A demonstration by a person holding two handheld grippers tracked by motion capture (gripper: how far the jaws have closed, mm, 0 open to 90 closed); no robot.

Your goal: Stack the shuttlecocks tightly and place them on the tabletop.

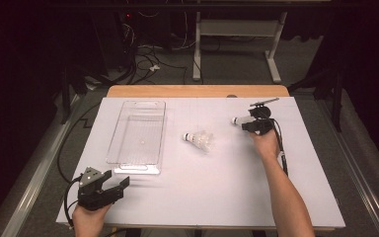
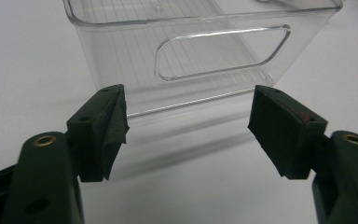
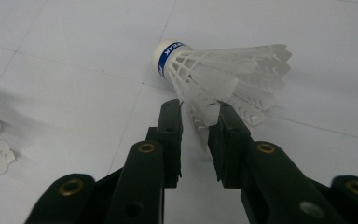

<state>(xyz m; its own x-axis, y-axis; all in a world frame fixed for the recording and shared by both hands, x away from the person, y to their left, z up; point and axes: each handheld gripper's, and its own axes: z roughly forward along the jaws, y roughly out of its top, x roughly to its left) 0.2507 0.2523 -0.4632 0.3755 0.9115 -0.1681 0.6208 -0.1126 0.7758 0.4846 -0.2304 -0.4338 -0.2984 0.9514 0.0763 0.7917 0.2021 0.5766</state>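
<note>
Right claw (image 3: 196,109) pinches feathered shuttlecock (image 3: 223,70) skirt (white, ribbed, cone-shaped)

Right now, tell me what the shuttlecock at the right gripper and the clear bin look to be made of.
Shuttlecock: the skirt looks like white feathers, matte, with ragged vane tips and thin quills, though moulded plastic cannot be ruled out; the rounded white cap with a blue band looks like covered cork or foam. Clear bin: likely hard transparent plastic, glossy, with fine ribs, bright edge highlights and a moulded handle cutout.

Two white shuttlecocks (image 1: 199,139) (image 1: 240,120), one clear plastic bin (image 1: 121,148), two black tongs (image 1: 120,186) (image 1: 249,126).
</note>
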